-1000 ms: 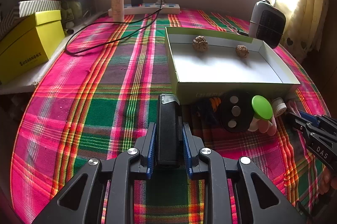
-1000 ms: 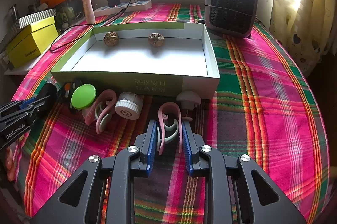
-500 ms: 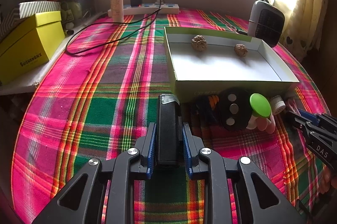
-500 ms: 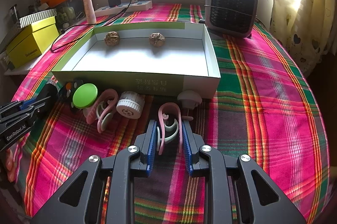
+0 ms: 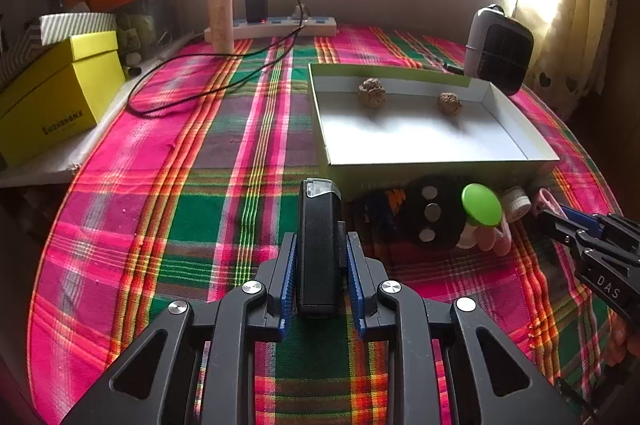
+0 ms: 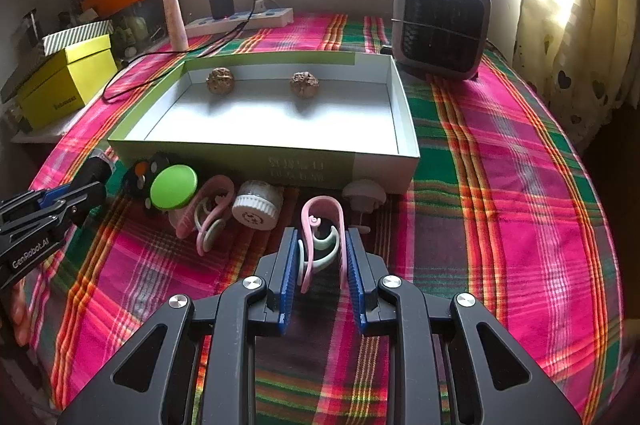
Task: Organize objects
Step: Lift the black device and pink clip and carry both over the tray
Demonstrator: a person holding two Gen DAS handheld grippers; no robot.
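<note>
1. Currently, the left gripper (image 5: pixel 320 261) had its blue-padded jaws pinched on a black rectangular device with a clear end window (image 5: pixel 319 237), held low over the pink-and-green plaid tablecloth (image 5: pixel 192 209)
2. The right gripper (image 6: pixel 322 261) had its jaws closed on a pink plastic clip with a pale green inner hook (image 6: pixel 322 241), just in front of the shallow white cardboard tray with green outer walls (image 6: pixel 264 165)
3. The tray held two brown wrinkled walnuts (image 6: pixel 220 80) near its far wall; the rest of its floor was bare
4. Loose items lay along the tray's near wall: a green round cap (image 6: pixel 174 186), a second pink clip (image 6: pixel 210 211), a white ribbed jar lid (image 6: pixel 256 211) and a black pouch with pale studs (image 5: pixel 432 217)
5. Judged step: both items were grasped and ready for transfer into the tray
6. Next move, as judged: each gripper would need lifting above the near wall, carrying forward over the bare floor, and opening clear of the walnuts
7. The two grippers sat near each other, so staggered travel seemed advisable
</note>
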